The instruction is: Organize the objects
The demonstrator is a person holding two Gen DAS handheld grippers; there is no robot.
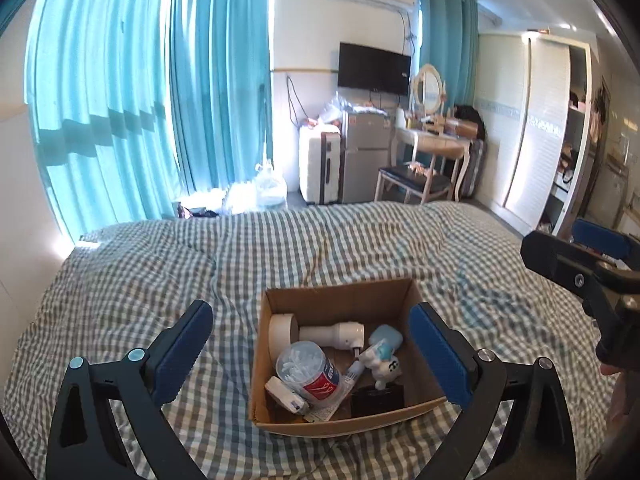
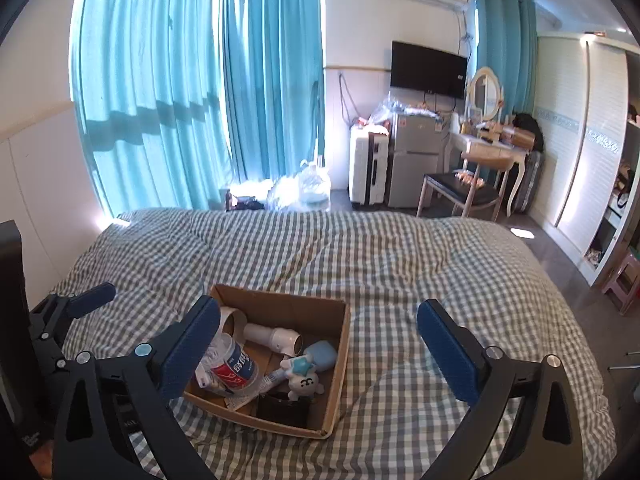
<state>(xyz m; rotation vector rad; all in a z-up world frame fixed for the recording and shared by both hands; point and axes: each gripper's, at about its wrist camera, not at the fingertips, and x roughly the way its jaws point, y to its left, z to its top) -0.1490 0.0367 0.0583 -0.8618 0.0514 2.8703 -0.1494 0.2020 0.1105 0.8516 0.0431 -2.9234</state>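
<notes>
An open cardboard box [image 1: 340,300] sits on the checked bed cover, also in the right wrist view [image 2: 340,344]. It holds a jar of cotton swabs [image 1: 308,372], a white hair dryer [image 1: 332,334], a roll of tape [image 1: 282,332], a white toy figure [image 1: 386,368], a tube and a black case [image 1: 378,400]. My left gripper [image 1: 312,352] is open and empty, its fingers either side of the box. My right gripper [image 2: 320,348] is open and empty, with the box under its left finger [image 2: 192,340]. The right gripper also shows at the right edge of the left wrist view [image 1: 592,264].
The bed [image 2: 400,264] with grey checked cover fills the foreground. Beyond it stand teal curtains [image 1: 140,92], plastic bags [image 1: 264,188], a white suitcase [image 1: 320,164], a small fridge [image 1: 366,156], a dressing table with chair [image 1: 424,160] and a wardrobe [image 1: 532,120].
</notes>
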